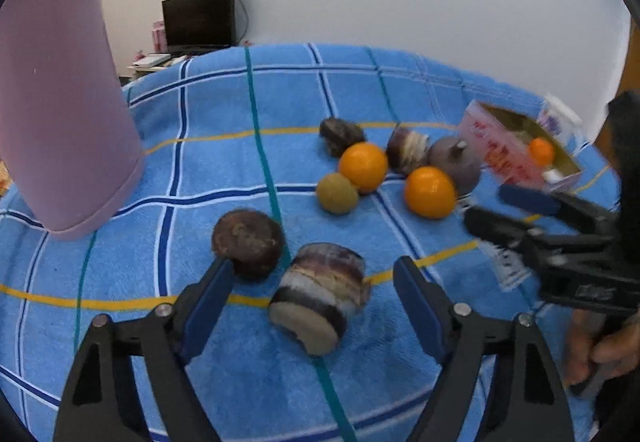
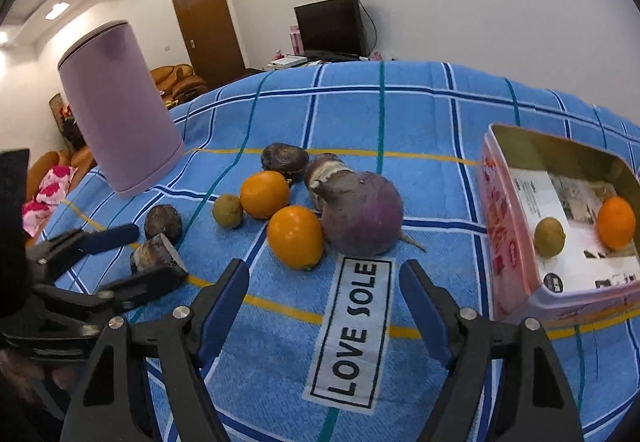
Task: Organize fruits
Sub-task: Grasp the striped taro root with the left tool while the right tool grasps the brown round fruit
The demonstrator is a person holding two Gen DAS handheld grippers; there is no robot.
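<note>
My left gripper (image 1: pixel 316 278) is open around a cut purple-striped root piece (image 1: pixel 320 302) lying on the blue checked cloth (image 1: pixel 224 130); neither pad touches it. A dark round fruit (image 1: pixel 248 242) sits by the left finger. Farther off lie two oranges (image 2: pixel 265 194) (image 2: pixel 295 236), a small greenish fruit (image 2: pixel 227 210), a purple turnip (image 2: pixel 362 214) and more dark pieces (image 2: pixel 285 160). My right gripper (image 2: pixel 324 274) hangs open and empty just in front of the nearer orange and the turnip. A pink box (image 2: pixel 500 234) at the right holds an orange (image 2: pixel 616 222) and a greenish fruit (image 2: pixel 550 236).
A tall lilac container (image 2: pixel 120 114) stands at the back left of the cloth. A white "LOVE SOLE" label (image 2: pixel 352 326) lies under my right gripper. A person's hand (image 1: pixel 600 346) holds the right gripper's handle. A dark screen (image 2: pixel 332 26) stands by the far wall.
</note>
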